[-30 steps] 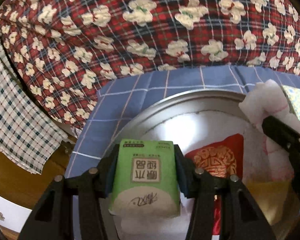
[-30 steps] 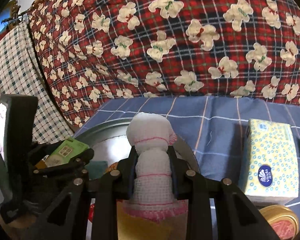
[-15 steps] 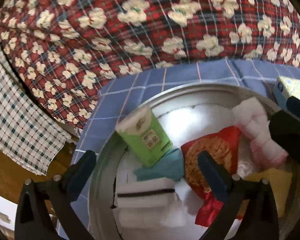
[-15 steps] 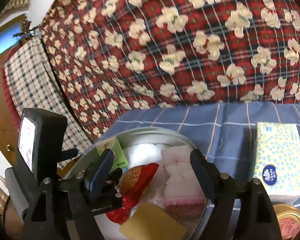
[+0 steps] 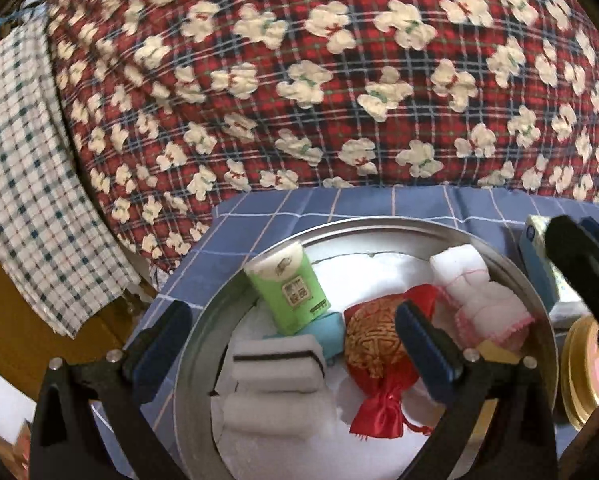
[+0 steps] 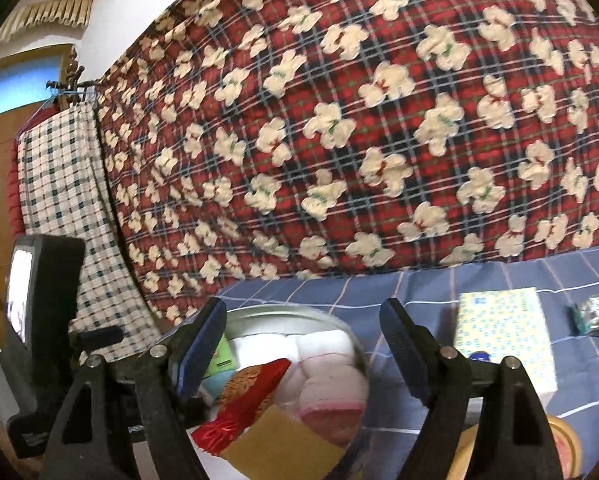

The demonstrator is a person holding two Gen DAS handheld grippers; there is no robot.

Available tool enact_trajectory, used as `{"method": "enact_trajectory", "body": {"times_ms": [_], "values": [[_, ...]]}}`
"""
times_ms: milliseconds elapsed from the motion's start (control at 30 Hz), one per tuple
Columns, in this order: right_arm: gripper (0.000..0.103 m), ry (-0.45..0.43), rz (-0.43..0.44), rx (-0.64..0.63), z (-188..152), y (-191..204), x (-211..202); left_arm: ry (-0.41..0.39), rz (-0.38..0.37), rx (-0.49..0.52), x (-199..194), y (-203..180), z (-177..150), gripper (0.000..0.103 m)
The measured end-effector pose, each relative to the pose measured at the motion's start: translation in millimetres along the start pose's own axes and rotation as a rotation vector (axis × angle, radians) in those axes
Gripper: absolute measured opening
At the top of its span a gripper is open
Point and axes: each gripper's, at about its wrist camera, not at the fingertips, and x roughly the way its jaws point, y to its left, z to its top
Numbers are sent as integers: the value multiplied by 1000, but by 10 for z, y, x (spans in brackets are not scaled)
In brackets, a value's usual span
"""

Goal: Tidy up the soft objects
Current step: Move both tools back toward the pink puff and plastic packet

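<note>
Red plaid quilt with cream flowers (image 5: 319, 80) fills the back, piled along the far edge of the bed; checked cloth (image 5: 27, 184) hangs at its left. Blue grid bedsheet (image 5: 379, 204) covers the bed surface. Round metal basin (image 5: 195, 344) sits on the sheet near the bed's left edge, holding the soft items. Yellow tissue pack (image 6: 507, 340) lies on the sheet to the right of the basin, apart from it; a gold round tin (image 5: 583, 368) sits just right of the basin rim. Inside the basin: white sponges with a dark stripe (image 5: 275, 376) stacked at the near left; rolled white-and-pink towel (image 5: 483, 292) lying at the right side; red-and-gold pouch (image 5: 375, 348) in the middle; green tissue pack (image 5: 291, 288) tilted at the far left, leaning on a teal sponge (image 5: 327, 328); a tan flat piece (image 6: 275, 432) at the near right, partly under the towel. Left gripper (image 5: 295, 344) hovers over the basin, jaws spread full wide, nothing gripped. Right gripper (image 6: 303, 340) sits above the basin's right rim, jaws wide apart, nothing between the pads; towel lies free below them.
</note>
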Motion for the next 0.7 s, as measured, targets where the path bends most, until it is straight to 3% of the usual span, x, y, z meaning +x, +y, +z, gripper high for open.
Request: {"method": "enact_trajectory", "body": {"times_ms": [167,367,500,700], "values": [[81,-29,-45,-18,-39,-26,-40,-97,61,-126,-198,160,-145,103],[81,-98,-66,-83,-115,61,-142,-171,56,-262,-316,287,-372,103],[81,-131,-92,-127,-157,91,-214,-291,150,-313,-499,323,-494,103],[81,-141,-103,-156,-183,91,-282,-365,143,-364,-620,330,-616,103]]}}
